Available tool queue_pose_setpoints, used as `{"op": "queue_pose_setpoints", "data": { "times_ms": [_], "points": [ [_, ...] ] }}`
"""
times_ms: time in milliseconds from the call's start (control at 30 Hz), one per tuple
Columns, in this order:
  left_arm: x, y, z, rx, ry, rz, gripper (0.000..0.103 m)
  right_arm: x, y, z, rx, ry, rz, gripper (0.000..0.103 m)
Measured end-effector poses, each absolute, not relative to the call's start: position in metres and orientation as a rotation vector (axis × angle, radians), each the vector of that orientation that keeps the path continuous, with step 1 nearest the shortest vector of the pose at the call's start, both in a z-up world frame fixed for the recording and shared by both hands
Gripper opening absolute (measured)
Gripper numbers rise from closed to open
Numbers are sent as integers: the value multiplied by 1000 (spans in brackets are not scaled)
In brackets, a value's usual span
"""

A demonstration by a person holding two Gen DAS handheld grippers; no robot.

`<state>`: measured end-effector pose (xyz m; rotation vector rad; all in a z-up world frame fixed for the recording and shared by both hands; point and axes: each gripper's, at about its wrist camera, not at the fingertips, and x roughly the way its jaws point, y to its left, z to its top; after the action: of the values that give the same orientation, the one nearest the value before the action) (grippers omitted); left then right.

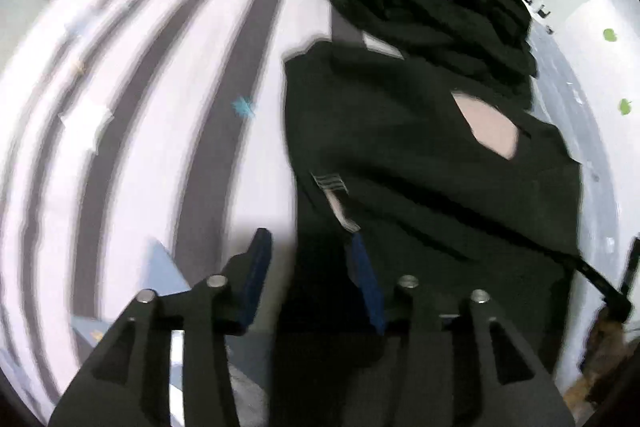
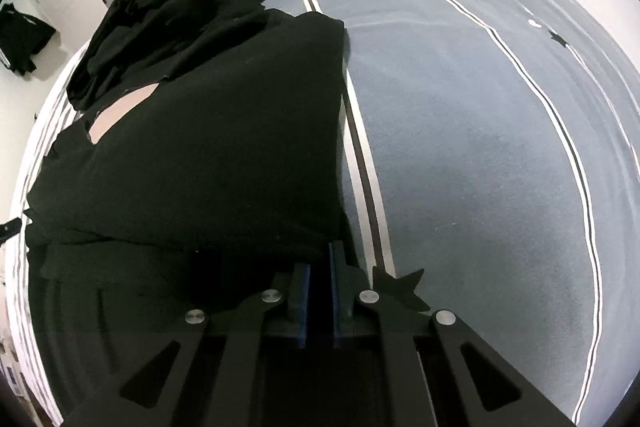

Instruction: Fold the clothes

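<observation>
A black fabric garment (image 1: 420, 179) lies spread across a white-and-grey striped bed cover (image 1: 160, 107), with a heap of black clothes (image 1: 424, 3) beyond it. The left gripper (image 1: 308, 267), blue-padded, hangs parted over the garment's near edge.

Left black two-finger gripper (image 1: 308, 251): angular black linkage arms, round silver pivot pins, blue pads. Right black two-finger gripper (image 2: 319, 259) matches, at bottom centre.

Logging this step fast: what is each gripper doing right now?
Left gripper: open, jaws spread over the edge of the black garment, not clamped.
Right gripper: shut on the black garment's edge.
</observation>
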<state>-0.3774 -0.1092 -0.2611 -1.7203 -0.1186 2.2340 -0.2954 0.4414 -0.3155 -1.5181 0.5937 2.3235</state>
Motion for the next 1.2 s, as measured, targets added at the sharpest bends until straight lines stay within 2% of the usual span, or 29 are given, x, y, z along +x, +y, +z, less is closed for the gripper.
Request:
{"op": "queue_pose_setpoints", "data": {
  "times_ms": [100, 267, 333, 600, 667, 733, 800, 967, 1200],
  "points": [
    [-372, -91, -270, -1697, -22, 2237, 43, -297, 442, -317, -1524, 619, 2312, 8],
    [-378, -79, -279, -1641, -49, 2242, 42, -297, 442, -317, -1530, 604, 2316, 8],
    [-377, -72, -278, -1595, 35, 2251, 9, -296, 443, -317, -1534, 598, 2316, 8],
    [-382, -90, -222, -1392, 84, 2264, 9, -296, 441, -315, -1541, 566, 2314, 8],
    [-382, -96, -234, -1473, 126, 2226, 16, -296, 440, -315, -1540, 552, 2314, 8],
    [-384, -109, -255, -1630, 182, 2219, 17, -295, 440, -316, -1541, 554, 2304, 8],
    [-384, -126, -264, -1714, 142, 2259, 18, -295, 441, -318, -1542, 563, 2294, 7],
    [-385, -152, -248, -1657, -35, 2364, 18, -303, 435, -320, -1549, 552, 2285, 8],
    [-380, -112, -255, -1634, -2, 2205, 19, -307, 435, -322, -1565, 554, 2278, 8]
  ]
}}
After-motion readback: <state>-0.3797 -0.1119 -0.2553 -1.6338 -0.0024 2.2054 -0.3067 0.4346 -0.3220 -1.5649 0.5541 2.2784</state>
